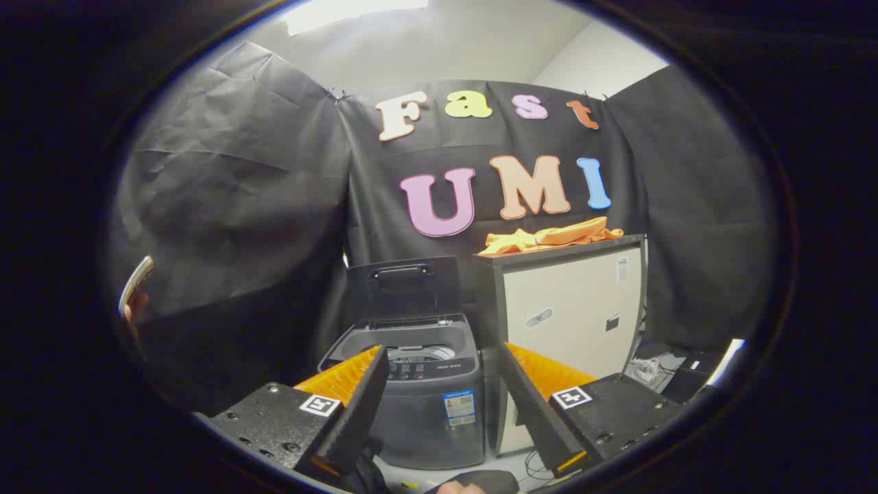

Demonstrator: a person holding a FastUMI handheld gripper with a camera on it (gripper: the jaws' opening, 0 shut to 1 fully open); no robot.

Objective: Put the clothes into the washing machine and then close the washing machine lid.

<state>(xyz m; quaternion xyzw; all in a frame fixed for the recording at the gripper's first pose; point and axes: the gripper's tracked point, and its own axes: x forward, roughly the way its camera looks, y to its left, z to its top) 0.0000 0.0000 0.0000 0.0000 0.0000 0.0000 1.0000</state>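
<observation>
A black cloth wall [240, 226] hangs behind everything, creased, with pale ceiling above it. Against it stands a pale cabinet [573, 315] with a dark top; its lower part is hidden behind the tool's right finger, and small marks on its front are too small to make out. The clothes [552, 238], an orange crumpled heap, lie on the cabinet's top, spread along its back edge and reaching toward the right corner. How many garments make up the heap cannot be told.

Just beside the cabinet, on its left, sits the washer [422, 391], dark grey, on the floor. Its lid [403, 288] stands raised upright against the cloth, handle showing, and the drum opening below it is exposed; the inside is mostly dim, and only a pale rim can be seen. The control strip and a sticker on the front are blurred.

The tool [439, 384] is released: its two fingers stand wide apart with nothing between them, framing the washer, well short of it and of the clothes. Some cables [645, 370] lie on the floor right of the cabinet, partly cut off. At the far left a curved pale object, perhaps held by a hand, is hard to identify.
</observation>
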